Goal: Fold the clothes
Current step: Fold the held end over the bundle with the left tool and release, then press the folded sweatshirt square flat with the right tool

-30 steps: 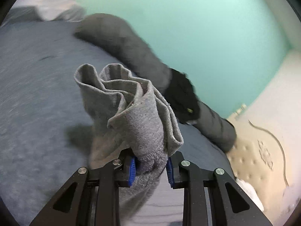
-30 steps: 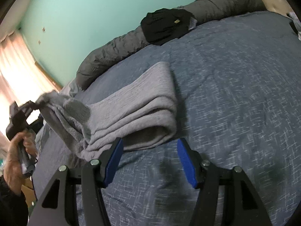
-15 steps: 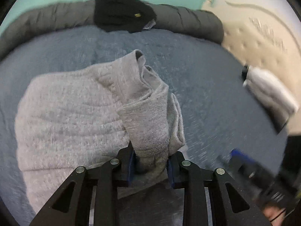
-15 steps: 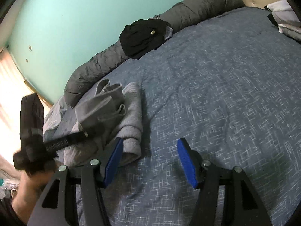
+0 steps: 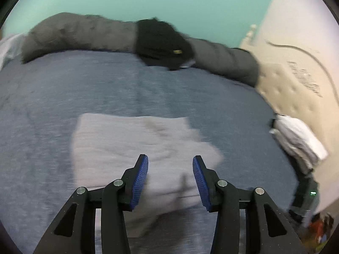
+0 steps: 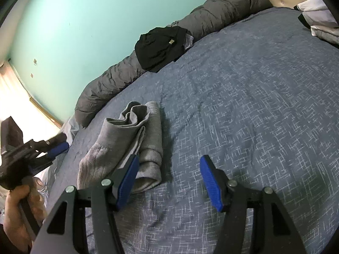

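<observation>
1. The left gripper (image 5: 170, 176) stands wide and holds nothing; the grey garment (image 5: 135, 148) lies folded on the bed (image 5: 63, 89) just ahead of and under its fingertips.
2. From the right gripper (image 6: 169, 176), also wide and holding nothing, the garment (image 6: 135, 139) sits ahead and to the left, beside its left finger.
3. Step, as I judge it: a fold lies made and let go, yet the top layer is bunched, so it fits either a finished bundle or one needing squaring.
4. Any next grasp calls for pinching an edge, not the thick middle.
5. Its long axis runs away from the right gripper, towards the grey bolster (image 6: 222, 12).
</observation>
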Demonstrator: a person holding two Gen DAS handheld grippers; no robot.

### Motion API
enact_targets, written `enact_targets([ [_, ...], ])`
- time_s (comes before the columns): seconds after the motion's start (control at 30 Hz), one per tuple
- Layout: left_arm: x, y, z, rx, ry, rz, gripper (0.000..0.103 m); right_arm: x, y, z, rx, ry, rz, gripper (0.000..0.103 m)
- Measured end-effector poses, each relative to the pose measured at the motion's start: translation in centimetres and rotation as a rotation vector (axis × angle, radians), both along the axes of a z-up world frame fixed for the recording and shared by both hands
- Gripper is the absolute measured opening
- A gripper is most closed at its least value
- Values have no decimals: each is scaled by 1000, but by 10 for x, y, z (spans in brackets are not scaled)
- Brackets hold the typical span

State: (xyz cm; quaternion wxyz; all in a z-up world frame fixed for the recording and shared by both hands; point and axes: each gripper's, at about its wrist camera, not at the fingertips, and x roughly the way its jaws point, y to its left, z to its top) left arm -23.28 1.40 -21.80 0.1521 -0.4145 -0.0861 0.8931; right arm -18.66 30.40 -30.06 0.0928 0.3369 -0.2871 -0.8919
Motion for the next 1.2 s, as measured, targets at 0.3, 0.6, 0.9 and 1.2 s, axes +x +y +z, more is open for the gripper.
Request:
enact_targets([
  [0.3,-1,-38,-37,-41,-75,74,48,-3,-2,-3,3,-9,17,61],
  [0.6,14,-79,-47,18,-36,143,48,-6,-13,-4,38,-8,48,62],
  [0.9,30,-114,-54,86,12,199,48,-2,-45,7,78,42,123,62],
  [1.2,25,-109,-70,117,-62,152,48,-13,-98,40,148,100,222,58],
])
